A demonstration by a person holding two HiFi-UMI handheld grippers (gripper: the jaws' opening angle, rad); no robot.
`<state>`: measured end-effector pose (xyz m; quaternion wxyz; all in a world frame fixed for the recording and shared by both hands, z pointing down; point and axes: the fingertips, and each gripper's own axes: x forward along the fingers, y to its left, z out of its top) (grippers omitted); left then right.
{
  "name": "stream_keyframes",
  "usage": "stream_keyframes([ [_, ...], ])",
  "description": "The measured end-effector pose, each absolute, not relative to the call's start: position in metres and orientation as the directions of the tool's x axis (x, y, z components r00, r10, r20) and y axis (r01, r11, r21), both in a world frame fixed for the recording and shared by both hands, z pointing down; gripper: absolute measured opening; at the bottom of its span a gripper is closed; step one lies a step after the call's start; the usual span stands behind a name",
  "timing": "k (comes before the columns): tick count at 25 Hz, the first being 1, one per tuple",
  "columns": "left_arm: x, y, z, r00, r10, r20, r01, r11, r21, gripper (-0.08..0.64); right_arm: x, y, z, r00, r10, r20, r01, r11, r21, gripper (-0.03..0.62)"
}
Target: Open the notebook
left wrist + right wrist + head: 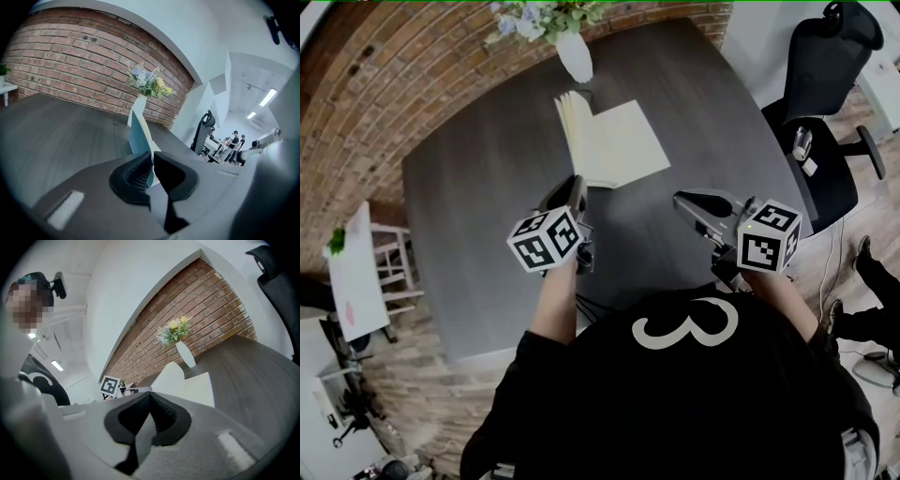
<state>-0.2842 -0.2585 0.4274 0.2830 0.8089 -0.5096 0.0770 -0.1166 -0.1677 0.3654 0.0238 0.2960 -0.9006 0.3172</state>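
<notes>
The notebook (pixel 619 145) lies open on the dark table (pixel 478 206), its cream right-hand page flat and a sheaf of pages (pixel 571 127) standing up along its left side. My left gripper (pixel 574 185) hovers just short of the notebook's near left corner, jaws drawn together with nothing between them. In the left gripper view (pixel 151 157) the upright pages (pixel 139 133) stand straight ahead, beyond the jaw tips. Off to the right, my right gripper (pixel 682 199) is shut and empty, clear of the book. The right gripper view (pixel 150 394) has the open notebook (pixel 197 387) ahead.
A white vase of flowers (pixel 575 56) stands at the table's far edge, right behind the notebook. A black office chair (pixel 825 103) sits beyond the table's right side. White furniture (pixel 356 281) stands on the floor at the left, below a brick wall (pixel 403 84).
</notes>
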Motion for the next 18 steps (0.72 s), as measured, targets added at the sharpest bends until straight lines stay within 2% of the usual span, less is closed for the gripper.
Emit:
stream_keyframes([
  [18, -0.336, -0.249, 0.468, 0.478, -0.761, 0.438, -0.845, -0.264, 0.465, 0.069, -0.154, -0.165, 0.383, -0.824, -0.508, 0.251, -0.552, 0.618, -0.559, 0.002],
])
